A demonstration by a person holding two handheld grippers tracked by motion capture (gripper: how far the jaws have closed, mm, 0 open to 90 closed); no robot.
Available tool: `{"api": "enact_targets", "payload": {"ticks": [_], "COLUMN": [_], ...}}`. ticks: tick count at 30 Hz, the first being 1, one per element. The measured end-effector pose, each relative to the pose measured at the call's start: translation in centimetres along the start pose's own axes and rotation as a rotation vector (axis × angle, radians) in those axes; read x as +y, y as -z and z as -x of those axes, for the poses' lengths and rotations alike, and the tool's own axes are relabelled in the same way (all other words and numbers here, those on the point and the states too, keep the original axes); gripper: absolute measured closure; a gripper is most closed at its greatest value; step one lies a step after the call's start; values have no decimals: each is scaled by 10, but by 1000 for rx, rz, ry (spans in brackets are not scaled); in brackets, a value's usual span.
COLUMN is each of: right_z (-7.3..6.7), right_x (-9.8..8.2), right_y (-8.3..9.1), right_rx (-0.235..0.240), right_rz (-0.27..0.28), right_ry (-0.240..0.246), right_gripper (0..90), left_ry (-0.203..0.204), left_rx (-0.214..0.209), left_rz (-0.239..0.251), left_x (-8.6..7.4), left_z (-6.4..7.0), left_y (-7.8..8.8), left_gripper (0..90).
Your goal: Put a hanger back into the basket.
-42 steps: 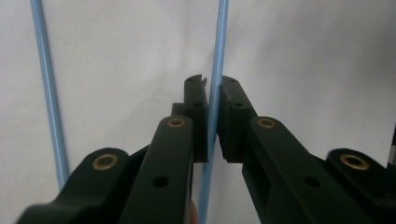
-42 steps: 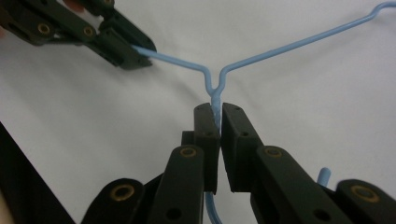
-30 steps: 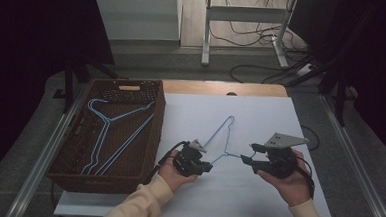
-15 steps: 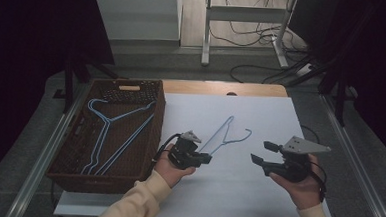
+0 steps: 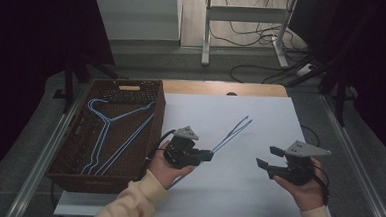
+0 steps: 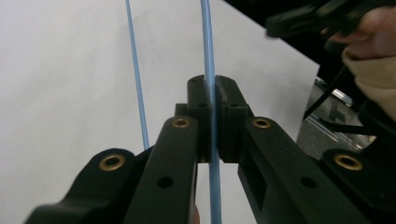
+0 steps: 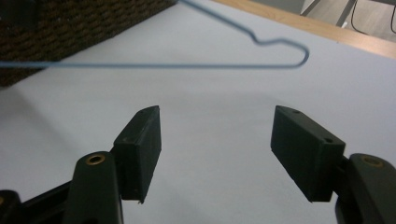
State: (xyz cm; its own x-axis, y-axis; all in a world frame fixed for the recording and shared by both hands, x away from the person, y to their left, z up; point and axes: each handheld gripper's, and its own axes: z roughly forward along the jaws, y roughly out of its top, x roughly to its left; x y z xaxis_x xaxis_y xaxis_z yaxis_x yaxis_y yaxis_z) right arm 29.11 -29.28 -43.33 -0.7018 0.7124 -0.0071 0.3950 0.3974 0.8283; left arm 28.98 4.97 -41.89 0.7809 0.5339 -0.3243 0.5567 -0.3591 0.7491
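High view: thin blue wire hanger (image 5: 232, 133), tilted above the white table (image 5: 256, 192), pinched tight in my left gripper (image 5: 206, 154), probably clear of the surface. Since earlier it's lifted and swung leftward; my right gripper (image 5: 268, 157) has just been opening, jaws wide, nothing between them.

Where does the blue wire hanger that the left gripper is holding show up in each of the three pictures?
High view: blue hanger mid-table, slanting up-right from the left gripper.
Left gripper view: its wire runs vertically, pinched between the fingers.
Right gripper view: it crosses the top.
Shared landmark: white table sheet.
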Motion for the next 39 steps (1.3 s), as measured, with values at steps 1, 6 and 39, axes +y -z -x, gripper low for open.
{"api": "enact_targets", "payload": {"ticks": [1, 6, 39], "right_z": [0, -1, 6], "right_x": [-1, -3, -12], "right_y": [-1, -7, -24], "right_rx": [-1, 9, 6], "right_rz": [-7, -35, -138], "right_ry": [1, 6, 2], "right_gripper": [334, 318, 282], "left_ry": [-5, -10, 90], "left_rx": [-3, -16, 42], "left_rz": [5, 38, 225], "left_x": [1, 6, -18], "left_z": [1, 0, -60], "left_y": [3, 22, 151], "left_gripper": [861, 861, 861]}}
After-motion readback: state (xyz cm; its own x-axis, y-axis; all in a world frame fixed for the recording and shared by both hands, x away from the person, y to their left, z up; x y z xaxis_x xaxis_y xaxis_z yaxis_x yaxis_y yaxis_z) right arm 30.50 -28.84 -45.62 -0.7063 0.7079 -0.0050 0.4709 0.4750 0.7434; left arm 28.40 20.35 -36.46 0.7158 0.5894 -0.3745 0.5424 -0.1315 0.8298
